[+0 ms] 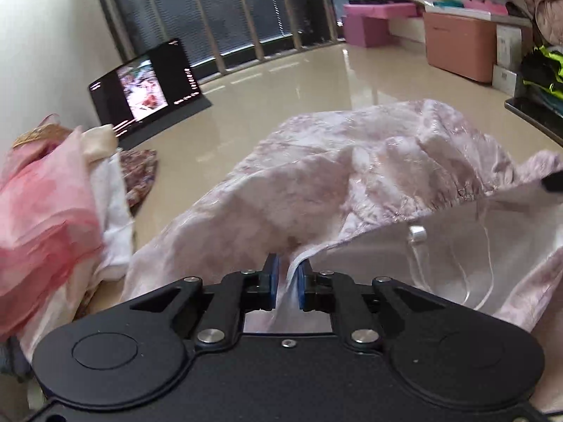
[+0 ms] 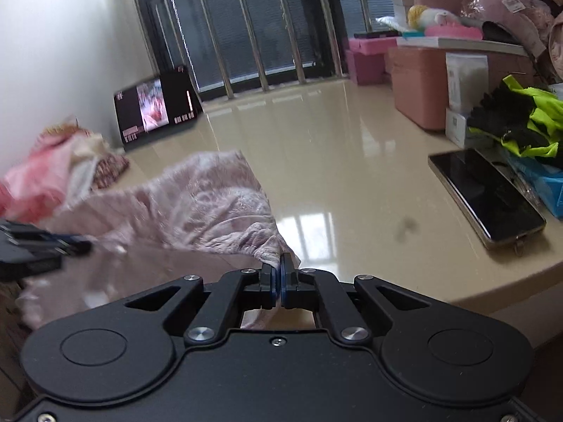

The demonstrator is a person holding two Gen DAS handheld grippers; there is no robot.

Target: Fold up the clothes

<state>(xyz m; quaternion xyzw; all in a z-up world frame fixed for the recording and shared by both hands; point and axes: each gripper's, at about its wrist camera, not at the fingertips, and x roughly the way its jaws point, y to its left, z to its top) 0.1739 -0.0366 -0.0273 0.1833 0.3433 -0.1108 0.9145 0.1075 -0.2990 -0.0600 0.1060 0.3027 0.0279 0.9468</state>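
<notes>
My left gripper [image 1: 288, 274] is clenched on the pale pink garment [image 1: 352, 176] — a strip of its white lining edge runs up between the blue pads [image 1: 272, 277], pinched there. The garment is a shiny, patterned pink piece with a gathered elastic band, and it is bunched in a heap on the cream table [image 1: 281, 81], its near part lifted off the surface toward me. A small silver cord stopper [image 1: 417, 235] on a thin white drawstring hangs just beside the lining, to the right of my left gripper.

My right gripper [image 2: 280, 272] is likewise closed tight on the same garment [image 2: 197, 204], gripping a corner of the gathered band; the cloth spills away from it to the left, across the table's [image 2: 334, 161] near edge. In the right wrist view my left gripper [image 2: 52, 242] shows blurred at the far left, against the cloth.

Left of the garment lies a pile of other clothes [image 1: 45, 211] — pink, white and a dark floral piece. Beyond the garment, against the wall, a tablet [image 1: 147, 88] stands propped with its screen lit. Right of the garment a smartphone [image 2: 485, 193] lies flat and dark on the table, and further right sits a black and neon yellow garment [image 2: 520, 119]. Well behind, pink storage boxes [image 2: 418, 84] stand by the barred window [image 2: 246, 28].
</notes>
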